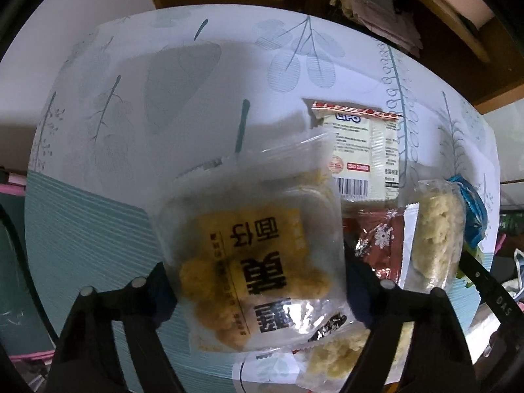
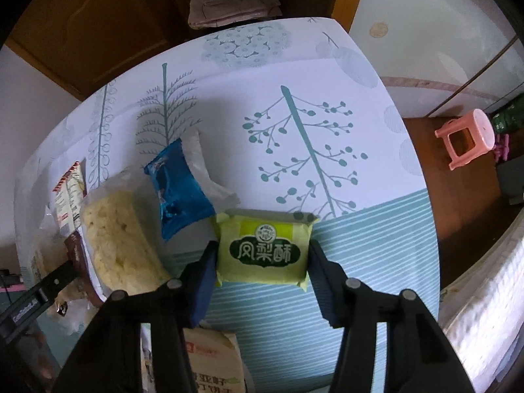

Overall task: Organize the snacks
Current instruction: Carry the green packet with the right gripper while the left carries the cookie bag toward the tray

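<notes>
Left gripper [image 1: 258, 281]: grasping clear pack [image 1: 255, 262].
Right gripper [image 2: 262, 258]: grasping green cake [image 2: 263, 249].
Progress: partial; pile [image 2: 124, 239] forming, both packs unplaced.

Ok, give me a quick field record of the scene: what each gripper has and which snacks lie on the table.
left gripper: shut on clear plastic pack of yellow puffs
right gripper: shut on yellow-green pineapple cake packet
between grippers: clear bag of pale rice crisp, blue foil packet
far side: cream Lipo biscuit packet, dark red foil packet
surface: tablecloth with teal tree print
off table: pink plastic stool
</notes>
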Tool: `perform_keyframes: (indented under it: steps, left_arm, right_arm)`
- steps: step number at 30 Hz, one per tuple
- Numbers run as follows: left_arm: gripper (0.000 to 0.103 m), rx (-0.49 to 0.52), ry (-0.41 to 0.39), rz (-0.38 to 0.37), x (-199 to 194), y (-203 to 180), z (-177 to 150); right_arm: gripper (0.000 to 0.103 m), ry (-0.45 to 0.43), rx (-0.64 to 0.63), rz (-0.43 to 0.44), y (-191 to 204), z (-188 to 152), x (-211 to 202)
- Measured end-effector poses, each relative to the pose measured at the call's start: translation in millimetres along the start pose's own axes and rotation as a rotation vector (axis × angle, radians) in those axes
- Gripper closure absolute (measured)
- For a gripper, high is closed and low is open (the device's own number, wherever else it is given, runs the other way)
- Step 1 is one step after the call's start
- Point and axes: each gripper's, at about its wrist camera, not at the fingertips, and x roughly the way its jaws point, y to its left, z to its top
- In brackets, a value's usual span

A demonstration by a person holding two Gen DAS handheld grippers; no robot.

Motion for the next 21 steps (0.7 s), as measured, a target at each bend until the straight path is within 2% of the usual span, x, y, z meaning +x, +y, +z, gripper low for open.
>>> perform_keyframes:
  steps: [4, 6, 7, 12, 15, 21]
  left_arm:
    - [0.034, 0.01, -0.021, 0.015, -6.3, -2.1, -8.9]
    - [0.034, 0.018, -0.037, 0.03, -12.6, 2.2, -11.9]
    - [0.038, 0.019, -0.049, 0.034, -18.1, 3.1, -15.7]
    - [0.038, 0.042, -0.115, 0.03, -55.3, 0.4, -28.8]
    - [0.038, 0.08, -0.178, 0.027, -90.7, -2.9, -40.9]
    - [0.038, 0.166, -0.298, -0.028, -175.9, -2.2, -81.8]
  right_arm:
    - [0.051, 0.017, 0.034, 0.063, -10.0, -4.5, -3.8]
    - [0.051, 0.012, 0.044, 0.087, -16.2, -7.5, -7.8]
    - [0.051, 0.008, 0.044, 0.096, -17.1, -8.5, -11.0]
    - [0.051, -0.026, 0.039, 0.156, -20.8, -18.2, -40.2]
    - [0.051, -0.051, 0.029, 0.2, -20.8, -24.6, -62.6]
    - [0.051, -0.141, -0.043, 0.291, -17.3, -49.9, -124.2]
